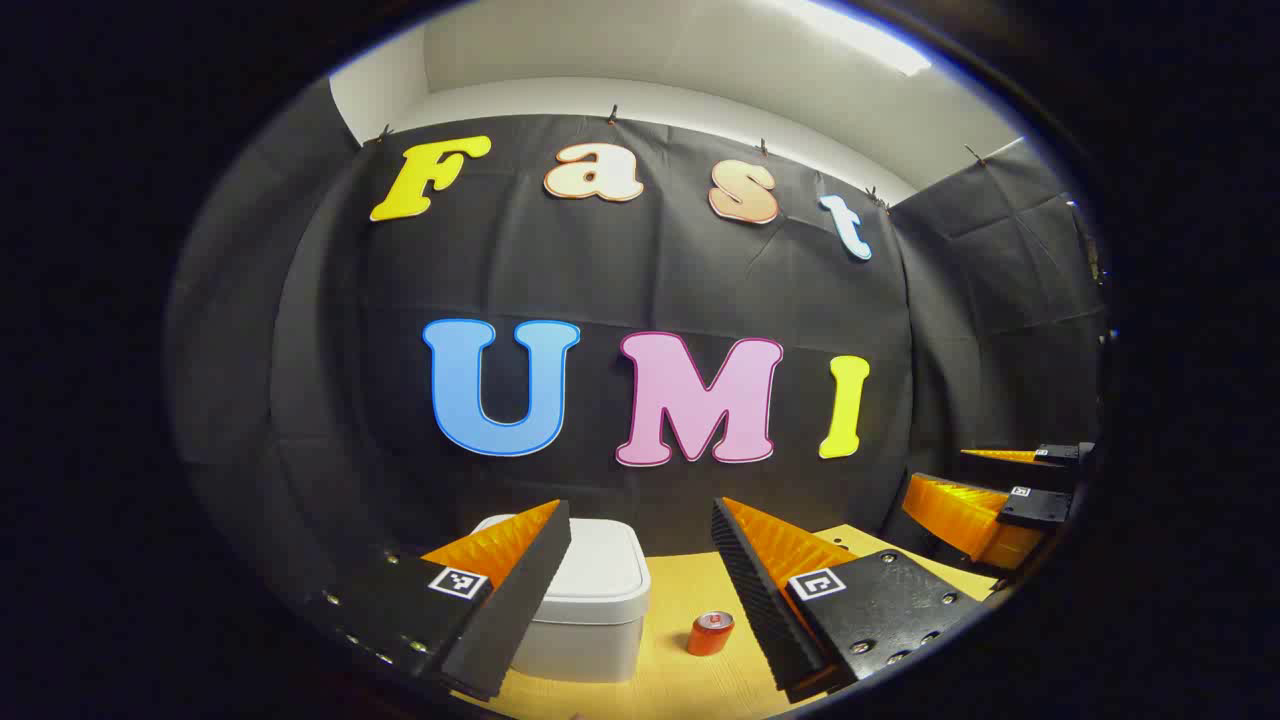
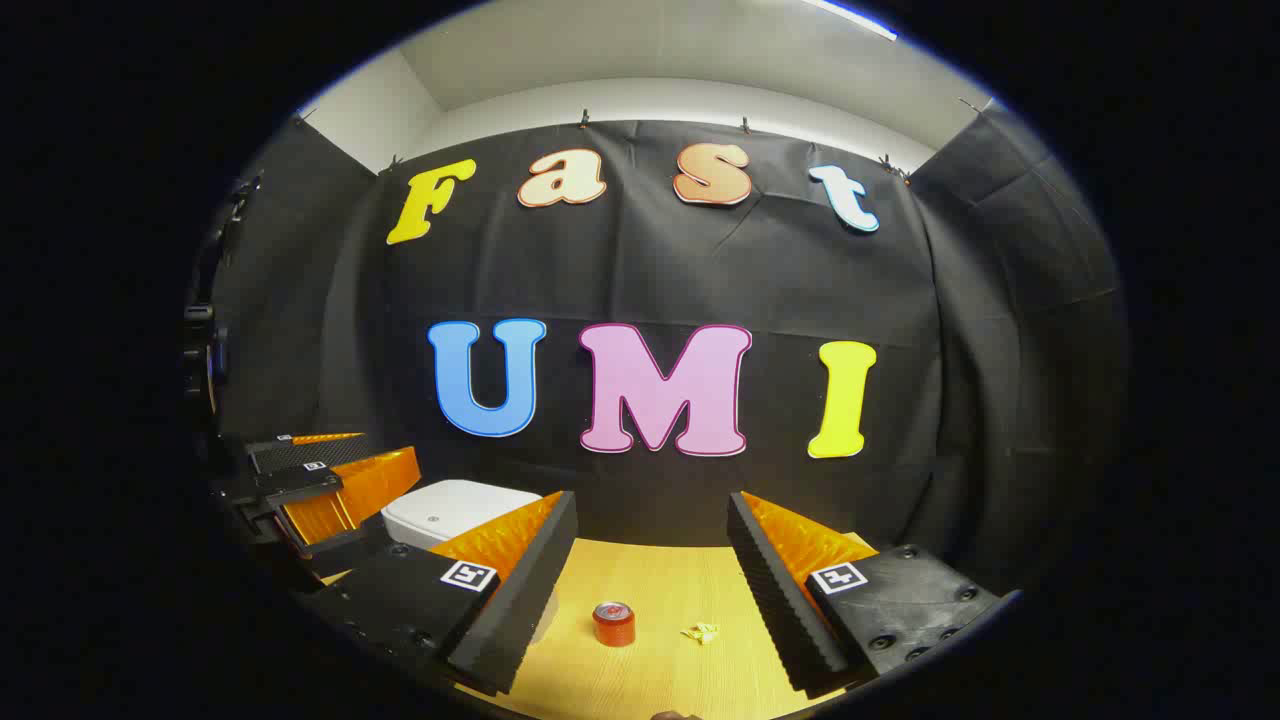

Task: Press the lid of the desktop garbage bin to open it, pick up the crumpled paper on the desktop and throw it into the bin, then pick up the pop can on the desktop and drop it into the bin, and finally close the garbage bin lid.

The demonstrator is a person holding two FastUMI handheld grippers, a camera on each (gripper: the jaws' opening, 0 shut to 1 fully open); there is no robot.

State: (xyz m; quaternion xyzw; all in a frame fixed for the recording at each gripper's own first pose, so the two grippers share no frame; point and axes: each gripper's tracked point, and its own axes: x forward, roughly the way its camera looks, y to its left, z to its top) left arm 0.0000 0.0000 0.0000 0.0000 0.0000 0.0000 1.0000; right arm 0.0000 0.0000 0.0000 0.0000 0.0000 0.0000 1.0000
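A white desktop bin (image 1: pixel 590 610) with its lid down stands on the wooden desktop (image 1: pixel 680 680), partly behind my left gripper's (image 1: pixel 640 520) left finger. Just right of the bin stands an orange-red pop can (image 1: pixel 711 633) upright. The left gripper is open, held above the desk, nothing between its fingers. In the right gripper view the bin (image 2: pixel 455 510) is at the left, the can (image 2: pixel 614 623) in the middle and a small crumpled paper (image 2: pixel 701 632) just right of it. My right gripper (image 2: pixel 652 510) is open and empty, held above the desk.
The other gripper (image 1: pixel 1000 500) hangs at the right edge of the left gripper view, and the left one (image 2: pixel 320 480) at the left edge of the right gripper view. The black cloth wall closes the back of the desktop (image 2: pixel 660 570).
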